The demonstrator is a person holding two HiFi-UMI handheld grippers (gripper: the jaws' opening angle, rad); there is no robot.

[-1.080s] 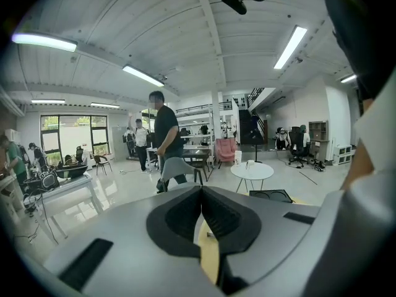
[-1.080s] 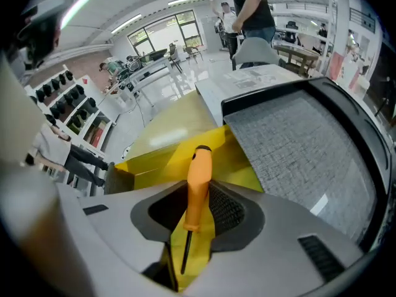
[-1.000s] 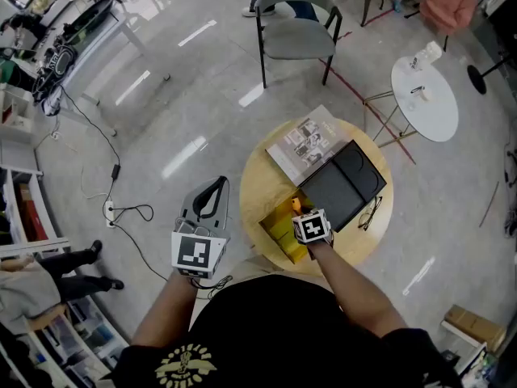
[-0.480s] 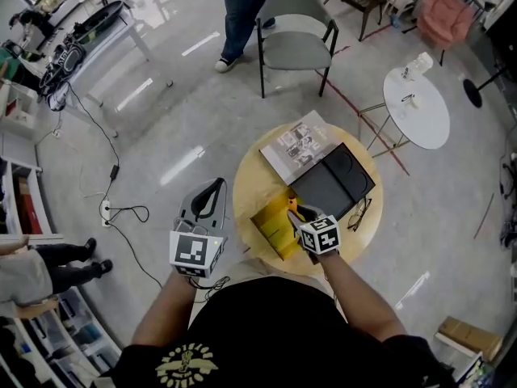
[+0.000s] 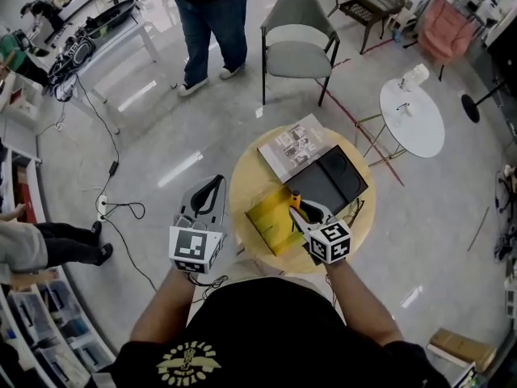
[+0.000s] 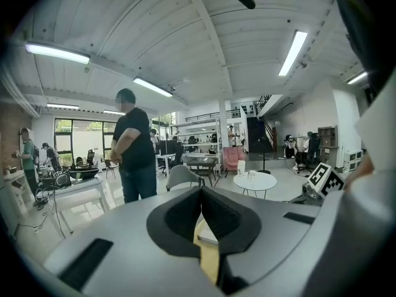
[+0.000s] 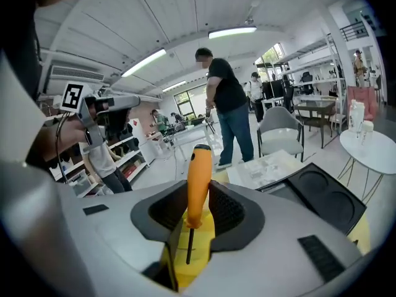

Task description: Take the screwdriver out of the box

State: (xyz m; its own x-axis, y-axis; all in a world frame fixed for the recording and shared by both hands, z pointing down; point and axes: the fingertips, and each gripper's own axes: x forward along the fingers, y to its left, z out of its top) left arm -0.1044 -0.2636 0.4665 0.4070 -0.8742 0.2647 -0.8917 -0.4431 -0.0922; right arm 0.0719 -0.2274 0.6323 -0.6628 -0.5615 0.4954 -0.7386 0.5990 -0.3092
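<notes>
Workshop floor of glossy grey, with a round wooden table (image 5: 245, 172) in the middle: the screwdriver is in the grip and looks lifted out of the box.

On the table, the right gripper (image 5: 304, 213) has its jaws clamped on the orange handle of the screwdriver (image 7: 198, 181). The dark shaft hangs down over the open yellow box (image 5: 271, 218), so the lift-out step seems nearly finished. The next move probably calls for carrying the tool sideways, clear of the box rim, and setting it on bare wood without knocking the black tray (image 5: 329, 180) or the printed sheet (image 5: 295, 145) beside it. The left gripper (image 5: 215, 183) hangs off the table's left edge, jaws together and empty. No brand or label can be read. The sheet's print is too small, and the grippers' cubes show only black-and-white square markers.
</notes>
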